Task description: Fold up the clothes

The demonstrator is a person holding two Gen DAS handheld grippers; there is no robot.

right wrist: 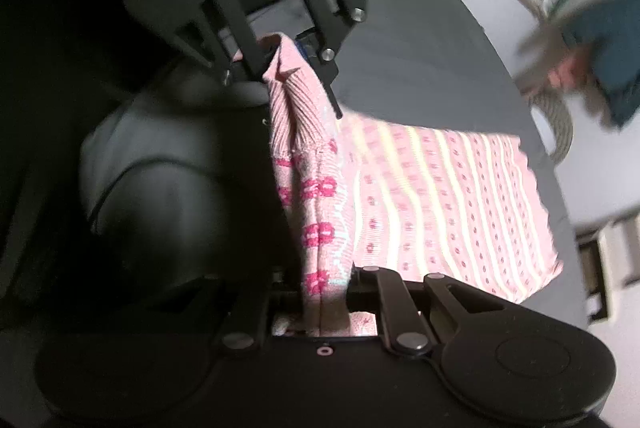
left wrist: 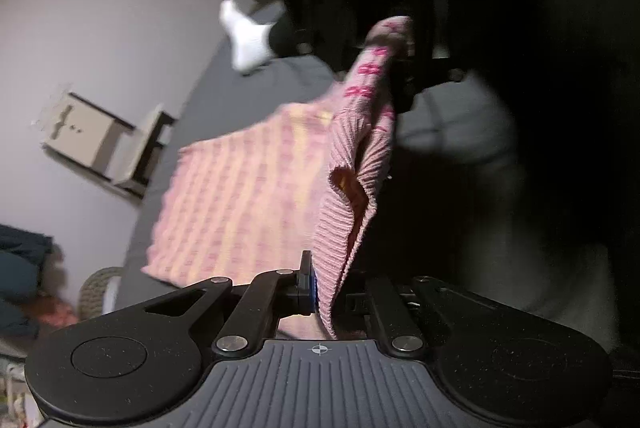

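Observation:
A pink knitted sweater (left wrist: 240,196) with yellow stripes and red dots lies with its body on a grey bed (left wrist: 208,100). Its sleeve (left wrist: 360,132) is lifted and stretched between both grippers. My left gripper (left wrist: 324,292) is shut on the ribbed cuff at the bottom of the left wrist view. The right gripper (left wrist: 400,28) faces it from above, holding the sleeve's patterned part. In the right wrist view my right gripper (right wrist: 324,292) is shut on the sleeve (right wrist: 316,188), the left gripper (right wrist: 280,48) pinches the cuff beyond, and the sweater body (right wrist: 440,204) spreads to the right.
A person's foot in a white sock (left wrist: 246,36) rests on the bed behind the grippers. A dark-clothed leg (right wrist: 160,188) fills the side next to the sleeve. A pale bedside cabinet (left wrist: 92,136) and a woven basket (left wrist: 96,288) stand on the floor beyond the bed edge.

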